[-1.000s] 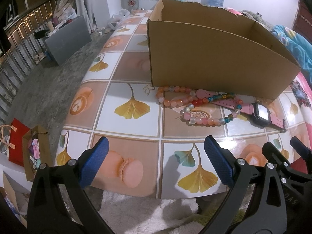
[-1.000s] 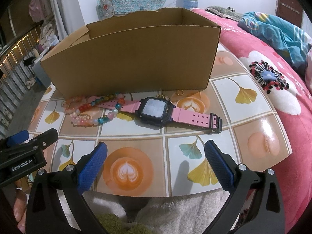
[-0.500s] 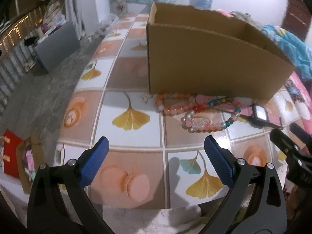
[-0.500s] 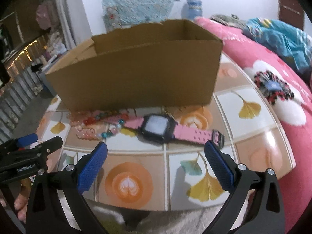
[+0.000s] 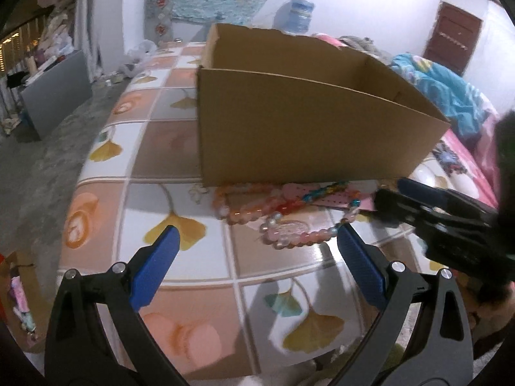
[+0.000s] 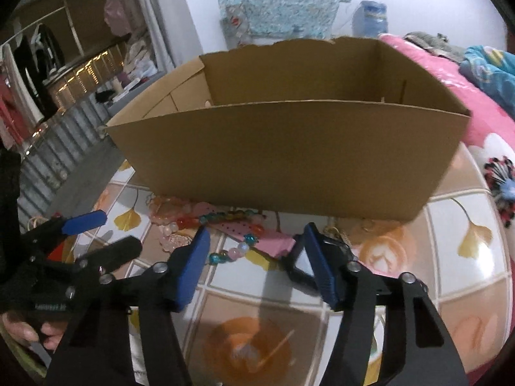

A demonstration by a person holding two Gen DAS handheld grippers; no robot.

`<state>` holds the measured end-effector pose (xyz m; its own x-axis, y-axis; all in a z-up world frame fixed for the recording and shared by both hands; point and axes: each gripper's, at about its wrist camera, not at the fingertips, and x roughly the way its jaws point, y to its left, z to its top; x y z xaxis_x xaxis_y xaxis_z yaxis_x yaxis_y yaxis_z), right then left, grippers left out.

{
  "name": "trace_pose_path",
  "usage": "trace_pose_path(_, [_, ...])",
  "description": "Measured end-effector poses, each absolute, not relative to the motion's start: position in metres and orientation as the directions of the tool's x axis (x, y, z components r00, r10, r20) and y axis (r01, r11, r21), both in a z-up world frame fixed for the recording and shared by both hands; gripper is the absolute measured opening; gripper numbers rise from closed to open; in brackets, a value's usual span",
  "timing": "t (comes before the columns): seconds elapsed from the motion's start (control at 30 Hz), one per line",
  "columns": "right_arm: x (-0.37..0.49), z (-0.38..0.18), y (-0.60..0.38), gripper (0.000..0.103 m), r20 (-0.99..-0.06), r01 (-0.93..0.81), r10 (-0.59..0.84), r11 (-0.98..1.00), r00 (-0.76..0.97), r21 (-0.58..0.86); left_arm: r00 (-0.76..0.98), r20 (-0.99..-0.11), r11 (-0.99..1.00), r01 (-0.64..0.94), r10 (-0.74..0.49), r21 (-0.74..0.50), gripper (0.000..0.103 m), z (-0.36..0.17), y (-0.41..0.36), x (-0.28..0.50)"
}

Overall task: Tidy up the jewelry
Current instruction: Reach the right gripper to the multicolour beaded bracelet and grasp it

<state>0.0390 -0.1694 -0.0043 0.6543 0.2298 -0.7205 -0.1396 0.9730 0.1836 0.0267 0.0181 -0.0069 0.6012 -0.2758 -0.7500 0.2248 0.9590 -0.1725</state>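
Tiled table point(image 6: 418, 257), watch point(image 6: 301, 265) between right gripper's point(image 6: 257, 257) just-narrowing, half-wide jaws.

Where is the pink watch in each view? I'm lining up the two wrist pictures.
Left wrist: watch lies right of centre, only its pink strap showing under the beads; the right gripper hides its face.
Right wrist: watch sits low at centre, its black face by the right finger, the strap between the closing jaws.
Shared landmark: the box just behind it.

White walls point(image 5: 370, 6), a dark red door point(image 5: 452, 37), grey floor point(image 5: 38, 173), and a pink floral bedspread point(image 6: 482, 103).
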Motion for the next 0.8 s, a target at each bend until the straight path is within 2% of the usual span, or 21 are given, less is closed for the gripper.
trace_pose_path(0.1, [0.05, -0.008, -0.166, 0.048, -0.735, -0.15, 0.235, 0.972, 0.636, 0.181, 0.605, -0.743, 0.953, 0.256, -0.287, -0.16, 0.094, -0.01, 0.012, 0.029])
trace_pose_path(0.13, [0.053, -0.01, -0.164, 0.047, -0.741, -0.154, 0.235, 0.972, 0.629, 0.178, 0.607, -0.741, 0.952, 0.264, -0.288, -0.153, 0.086, -0.011, 0.01, 0.029])
trace_pose_path(0.17, [0.057, -0.012, -0.162, 0.045, -0.749, -0.161, 0.234, 0.972, 0.62, 0.171, 0.603, -0.742, 0.949, 0.277, -0.292, -0.149, 0.074, -0.013, 0.008, 0.029])
trace_pose_path(0.27, [0.065, -0.016, -0.158, 0.04, -0.765, -0.171, 0.231, 0.972, 0.601, 0.159, 0.573, -0.761, 0.943, 0.296, -0.304, -0.154, 0.059, -0.02, 0.003, 0.034])
trace_pose_path(0.33, [0.068, -0.018, -0.156, 0.04, -0.775, -0.177, 0.23, 0.972, 0.588, 0.154, 0.551, -0.771, 0.939, 0.296, -0.318, -0.176, 0.053, -0.024, 0.002, 0.038])
trace_pose_path(0.53, [0.073, -0.022, -0.152, 0.034, -0.8, -0.193, 0.227, 0.971, 0.555, 0.141, 0.508, -0.791, 0.934, 0.275, -0.341, -0.227, 0.04, -0.032, 0.004, 0.05])
trace_pose_path(0.8, [0.075, -0.032, -0.151, 0.025, -0.821, -0.184, 0.222, 0.972, 0.525, 0.145, 0.519, -0.799, 0.944, 0.277, -0.303, -0.179, 0.033, -0.033, -0.013, 0.054])
